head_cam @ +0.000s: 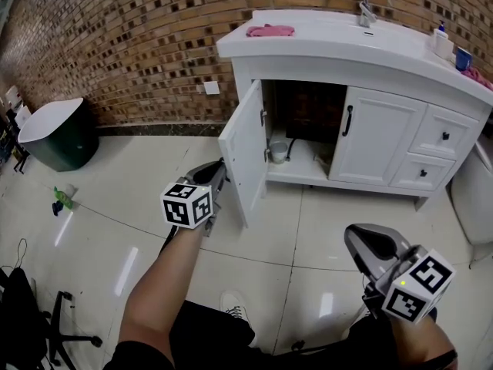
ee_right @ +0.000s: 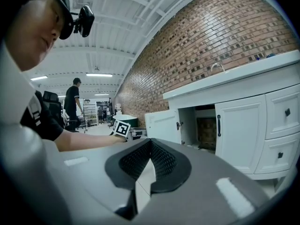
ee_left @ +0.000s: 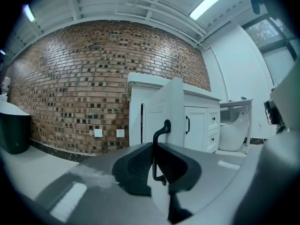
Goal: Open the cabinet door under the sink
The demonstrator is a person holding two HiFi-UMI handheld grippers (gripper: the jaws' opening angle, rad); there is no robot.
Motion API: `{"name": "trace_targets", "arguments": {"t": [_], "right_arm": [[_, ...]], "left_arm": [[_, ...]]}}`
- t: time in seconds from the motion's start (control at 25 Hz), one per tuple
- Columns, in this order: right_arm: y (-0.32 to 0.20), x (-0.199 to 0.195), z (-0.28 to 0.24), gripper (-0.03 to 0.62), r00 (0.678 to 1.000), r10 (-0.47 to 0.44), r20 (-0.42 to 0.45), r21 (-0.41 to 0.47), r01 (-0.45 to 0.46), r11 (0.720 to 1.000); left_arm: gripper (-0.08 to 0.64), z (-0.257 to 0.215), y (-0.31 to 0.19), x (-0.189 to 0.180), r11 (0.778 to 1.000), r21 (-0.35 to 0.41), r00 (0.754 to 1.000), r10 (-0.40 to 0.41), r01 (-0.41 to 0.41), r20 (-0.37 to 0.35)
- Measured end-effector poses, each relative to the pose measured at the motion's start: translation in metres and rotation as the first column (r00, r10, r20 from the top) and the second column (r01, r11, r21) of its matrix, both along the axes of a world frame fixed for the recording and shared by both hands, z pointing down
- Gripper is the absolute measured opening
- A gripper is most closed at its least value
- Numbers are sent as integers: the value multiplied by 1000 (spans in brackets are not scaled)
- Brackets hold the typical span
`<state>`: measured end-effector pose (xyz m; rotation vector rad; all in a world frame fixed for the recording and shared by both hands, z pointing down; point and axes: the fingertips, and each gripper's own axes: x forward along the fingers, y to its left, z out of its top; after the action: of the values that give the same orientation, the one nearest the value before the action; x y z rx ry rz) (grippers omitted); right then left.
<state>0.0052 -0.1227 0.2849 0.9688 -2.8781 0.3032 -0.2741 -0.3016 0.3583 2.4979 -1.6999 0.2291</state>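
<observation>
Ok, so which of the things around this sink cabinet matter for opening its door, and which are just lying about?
Part of the job: left cabinet door, swung open; its black handle, clamped by the left gripper.

Just lying about: pink cloth, white bottle and blue cup on the countertop; dark green tub; green scrap on the floor.

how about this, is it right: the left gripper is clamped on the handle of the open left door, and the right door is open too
Not quite. The right door is shut, as the head view shows; only the left door is open. The rest holds: the left gripper is clamped on that door's handle.
</observation>
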Motion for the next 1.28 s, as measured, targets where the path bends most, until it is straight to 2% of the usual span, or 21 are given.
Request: {"name": "trace_targets", "arguments": {"t": [0.2,0.4,0.56,0.84,1.0,1.16,1.24,1.28], "right_arm": [[3,-1,1,8,1000,1,-3,4,-1,1000],[5,2,-2,8,1000,5,-5,12,-5,1000],[8,4,-3,8,1000,9,-6,15,-9,1000],[13,9,-4,8,1000,24,-8,27,-24,999],[12,13,-1,8,999,37,-13,28,-37,999],[17,22,0,8,998,57,-18,23,-56,998],[20,27,-1,8,998,65,-18,27,-64,998],[22,29,-1,8,997,68,-19,28,-68,997]], "left_arm": [[37,1,6,-3,1000,-8,1000,-9,9,9],[37,-1,16,-5,999,-29,998,-24,23,-51],[18,-17,31,-2,1000,-8,997,-25,25,-75],[6,-50,78,25,997,22,987,77,-75,-140],[6,-72,111,50,983,34,957,186,-183,-225],[6,-92,153,80,953,92,897,303,-289,-323],[6,-92,170,93,938,112,875,345,-327,-339],[6,-90,176,98,934,121,875,356,-335,-329]]}}
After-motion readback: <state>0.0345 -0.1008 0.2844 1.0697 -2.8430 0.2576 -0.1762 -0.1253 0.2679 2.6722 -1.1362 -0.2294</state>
